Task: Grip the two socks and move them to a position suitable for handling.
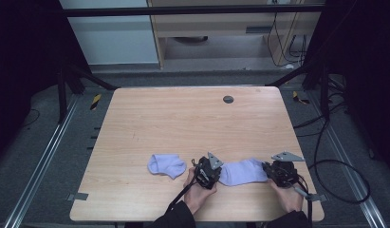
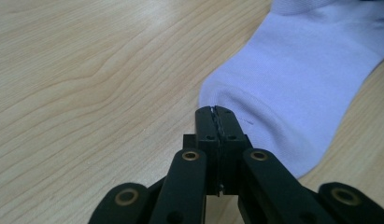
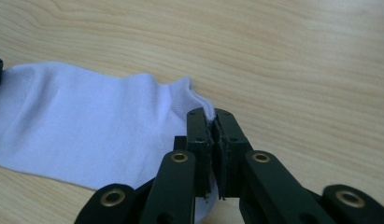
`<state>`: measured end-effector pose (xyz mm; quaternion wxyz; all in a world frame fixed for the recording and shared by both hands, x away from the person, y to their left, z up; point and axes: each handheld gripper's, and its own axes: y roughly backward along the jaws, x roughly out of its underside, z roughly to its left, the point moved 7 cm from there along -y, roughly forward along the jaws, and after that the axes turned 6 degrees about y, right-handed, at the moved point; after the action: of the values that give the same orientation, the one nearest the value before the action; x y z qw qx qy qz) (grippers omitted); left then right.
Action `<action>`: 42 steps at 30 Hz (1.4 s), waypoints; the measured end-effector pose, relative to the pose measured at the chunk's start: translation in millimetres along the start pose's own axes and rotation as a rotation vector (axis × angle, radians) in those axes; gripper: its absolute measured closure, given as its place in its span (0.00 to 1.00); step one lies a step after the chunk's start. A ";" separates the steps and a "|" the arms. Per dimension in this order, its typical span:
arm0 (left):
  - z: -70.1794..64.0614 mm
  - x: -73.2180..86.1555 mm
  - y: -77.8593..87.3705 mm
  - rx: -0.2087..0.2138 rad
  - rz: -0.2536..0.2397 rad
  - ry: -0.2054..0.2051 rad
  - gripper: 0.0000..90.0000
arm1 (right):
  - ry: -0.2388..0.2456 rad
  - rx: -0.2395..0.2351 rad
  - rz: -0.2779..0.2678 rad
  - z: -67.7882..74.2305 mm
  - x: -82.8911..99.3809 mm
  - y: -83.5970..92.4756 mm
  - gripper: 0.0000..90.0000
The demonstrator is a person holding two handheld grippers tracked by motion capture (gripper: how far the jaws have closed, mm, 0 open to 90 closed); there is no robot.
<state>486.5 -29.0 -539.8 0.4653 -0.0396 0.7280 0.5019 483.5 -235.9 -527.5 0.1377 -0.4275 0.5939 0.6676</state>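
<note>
We have the flat lavender sock point(image 1: 242, 172) lying near the front edge of the bench point(image 1: 183, 123), stretched between our two hands. The left gripper point(image 2: 216, 112) is clenched on its toe end and the right gripper point(image 3: 210, 116) is clenched on its cuff edge, fabric pinched between the pads in both. To do this step well, we judge we should keep both pinches firm, lift evenly and hold the sock taut so it neither sags nor slips. Both forearms come in low from the near edge, hands angled inward toward each other. The second sock point(image 1: 166, 166) lies bunched just left of the left hand.
</note>
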 end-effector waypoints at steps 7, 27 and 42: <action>4.4 -1.0 1.3 0.021 -0.026 0.005 0.86 | -0.031 0.024 0.049 -2.8 12.9 -1.0 0.84; 114.2 -3.8 119.5 -0.072 -0.182 0.067 0.53 | -0.025 -0.038 -0.184 16.3 -32.8 16.9 0.63; 185.7 61.9 159.3 -0.181 -0.172 0.202 0.51 | 0.089 -0.170 -0.197 78.0 -70.7 2.5 0.58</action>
<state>486.5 217.5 -485.4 0.4255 -0.1937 0.7168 0.5173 492.2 -142.6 -479.5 0.1391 -0.5230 0.4959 0.6792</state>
